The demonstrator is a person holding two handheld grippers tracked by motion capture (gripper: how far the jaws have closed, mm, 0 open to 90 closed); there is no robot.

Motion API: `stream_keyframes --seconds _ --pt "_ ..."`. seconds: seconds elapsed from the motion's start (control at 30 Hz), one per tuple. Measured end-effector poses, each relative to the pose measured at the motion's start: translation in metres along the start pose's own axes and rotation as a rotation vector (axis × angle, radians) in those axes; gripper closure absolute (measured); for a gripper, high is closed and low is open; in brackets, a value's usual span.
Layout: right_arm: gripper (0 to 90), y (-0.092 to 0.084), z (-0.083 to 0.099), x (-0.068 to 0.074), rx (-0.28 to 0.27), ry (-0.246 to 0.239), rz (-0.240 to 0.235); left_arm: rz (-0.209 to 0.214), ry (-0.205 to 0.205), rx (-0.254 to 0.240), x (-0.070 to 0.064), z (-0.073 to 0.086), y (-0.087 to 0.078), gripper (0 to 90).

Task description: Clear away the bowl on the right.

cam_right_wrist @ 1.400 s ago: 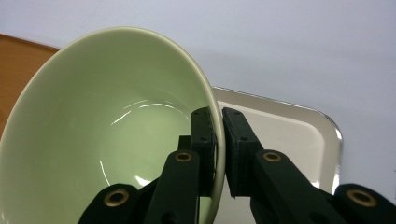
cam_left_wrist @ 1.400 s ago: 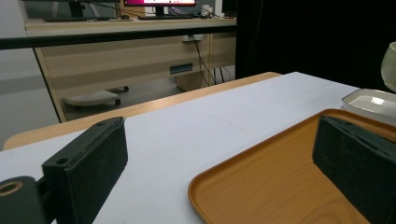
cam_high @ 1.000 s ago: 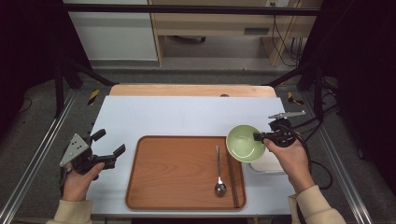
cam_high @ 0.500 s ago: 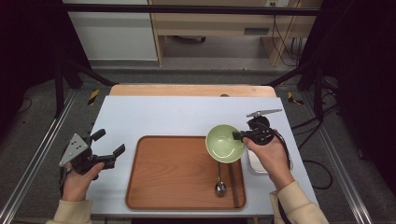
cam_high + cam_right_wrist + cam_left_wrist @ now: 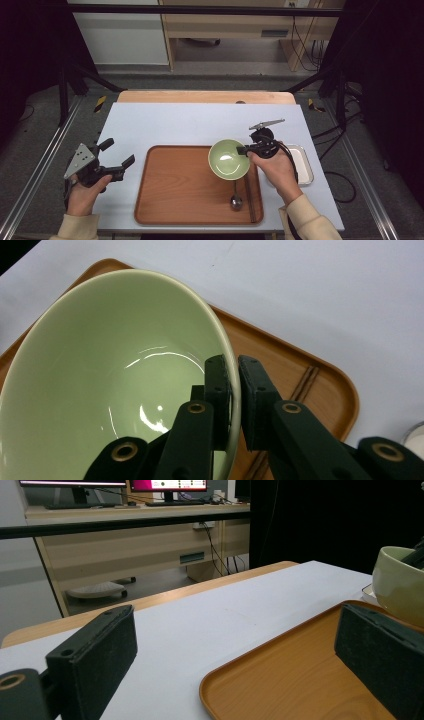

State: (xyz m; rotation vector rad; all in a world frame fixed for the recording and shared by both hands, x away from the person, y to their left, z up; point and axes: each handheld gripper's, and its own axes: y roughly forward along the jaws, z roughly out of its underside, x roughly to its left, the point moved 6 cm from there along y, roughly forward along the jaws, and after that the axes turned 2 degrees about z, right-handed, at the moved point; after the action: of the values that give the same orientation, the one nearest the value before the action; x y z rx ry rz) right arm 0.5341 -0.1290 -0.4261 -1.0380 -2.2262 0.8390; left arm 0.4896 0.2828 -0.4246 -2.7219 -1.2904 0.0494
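Observation:
A pale green bowl (image 5: 229,158) hangs over the right part of the brown wooden tray (image 5: 175,185), and my right gripper (image 5: 245,149) is shut on its right rim. In the right gripper view the bowl (image 5: 110,390) is empty and its rim sits clamped between the two black jaws of the right gripper (image 5: 234,390). A metal spoon (image 5: 236,196) and dark chopsticks (image 5: 250,192) lie on the tray below the bowl. My left gripper (image 5: 119,156) rests open at the table's left, beside the tray. The left gripper view shows the tray (image 5: 300,680) and the bowl (image 5: 400,587) at far right.
A white rectangular dish (image 5: 303,164) stands right of the tray, partly behind my right hand. The tray lies on a white table top (image 5: 190,122) with a wooden strip along its far edge. Beyond the table are a desk and cables.
My right hand has carried the bowl leftward, from beside the white dish to above the tray's right part. The left gripper has stayed where it was.

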Motion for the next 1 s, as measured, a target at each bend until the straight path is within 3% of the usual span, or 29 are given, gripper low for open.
stream_keyframes --seconds 0.4,1.0 --pt "83.8 0.015 0.002 0.019 0.033 -0.025 -0.023 -0.002 -0.001 -0.002 0.0 -0.001 0.0 3.0" --pt "83.8 0.029 0.007 0.034 0.066 -0.034 -0.05 -0.006 0.002 0.001 0.002 -0.001 -0.002 3.1"
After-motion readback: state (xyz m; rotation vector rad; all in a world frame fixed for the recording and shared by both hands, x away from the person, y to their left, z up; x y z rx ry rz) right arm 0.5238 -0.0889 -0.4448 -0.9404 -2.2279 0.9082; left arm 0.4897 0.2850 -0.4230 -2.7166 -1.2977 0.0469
